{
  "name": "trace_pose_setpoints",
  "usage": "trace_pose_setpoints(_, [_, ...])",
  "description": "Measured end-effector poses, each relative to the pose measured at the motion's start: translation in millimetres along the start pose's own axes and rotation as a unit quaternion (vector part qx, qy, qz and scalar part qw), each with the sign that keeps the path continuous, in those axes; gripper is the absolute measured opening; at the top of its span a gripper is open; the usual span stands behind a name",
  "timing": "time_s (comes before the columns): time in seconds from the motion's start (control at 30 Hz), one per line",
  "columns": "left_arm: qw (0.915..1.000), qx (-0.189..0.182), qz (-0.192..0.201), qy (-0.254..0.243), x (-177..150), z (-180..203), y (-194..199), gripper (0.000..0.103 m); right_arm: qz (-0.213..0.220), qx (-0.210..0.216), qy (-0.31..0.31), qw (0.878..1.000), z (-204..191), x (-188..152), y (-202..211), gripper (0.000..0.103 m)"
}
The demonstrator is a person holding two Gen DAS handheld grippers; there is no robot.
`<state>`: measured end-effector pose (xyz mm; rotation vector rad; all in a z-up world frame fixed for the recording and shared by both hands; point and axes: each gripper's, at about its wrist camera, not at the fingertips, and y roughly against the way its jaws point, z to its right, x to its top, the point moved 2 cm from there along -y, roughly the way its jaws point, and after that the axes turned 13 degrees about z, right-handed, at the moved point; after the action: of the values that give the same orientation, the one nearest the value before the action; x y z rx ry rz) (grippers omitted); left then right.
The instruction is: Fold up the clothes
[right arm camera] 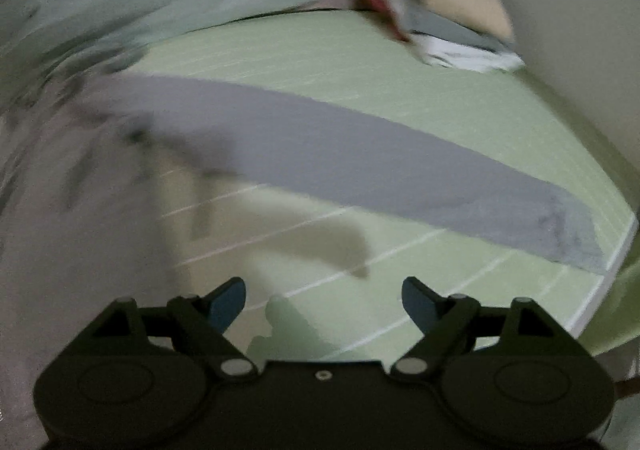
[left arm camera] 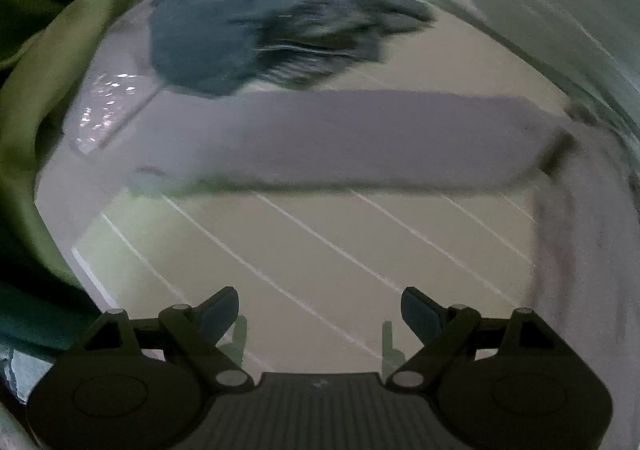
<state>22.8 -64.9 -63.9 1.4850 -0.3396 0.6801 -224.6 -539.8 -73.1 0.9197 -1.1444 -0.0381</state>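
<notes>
The bed (right arm camera: pixel 400 90), under a green lined sheet, carries everything. Across its middle lies a long grey garment (left arm camera: pixel 340 138), already folded into a flat narrow strip reaching toward the bed's right edge in the right view. Beyond it, near the far left corner, a dark blue heap (left arm camera: pixel 248 30) sits crumpled (probably unfolded laundry, too blurred to be sure). Left gripper (left arm camera: pixel 320 314) and right gripper (right arm camera: pixel 324 306) both hover wide apart over bare sheet, holding nothing.

A long folded cloth (left arm camera: pixel 340 138) lies across the bed (left arm camera: pixel 320 250), a crumpled garment (left arm camera: pixel 256 26) behind it.
</notes>
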Motion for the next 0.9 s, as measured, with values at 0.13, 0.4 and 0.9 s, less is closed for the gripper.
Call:
trace_pose_setpoints(0.13, [0.9999,0.014,-0.002,-0.002,31,-46,-30,0.089,0.006,0.005,0.024,1.0,-56,-10,24,0.086])
trace_pose_setpoints(0.4, [0.9921,0.051,0.017,-0.114,61,-75,-73,0.089,-0.01,-0.007,0.05,0.999,-117,-30,52,0.086])
trace_pose_setpoints(0.9, [0.9802,0.093,0.053,-0.167,45,-131,-68,0.101,-0.027,0.0,0.105,0.994,-179,-39,59,0.086])
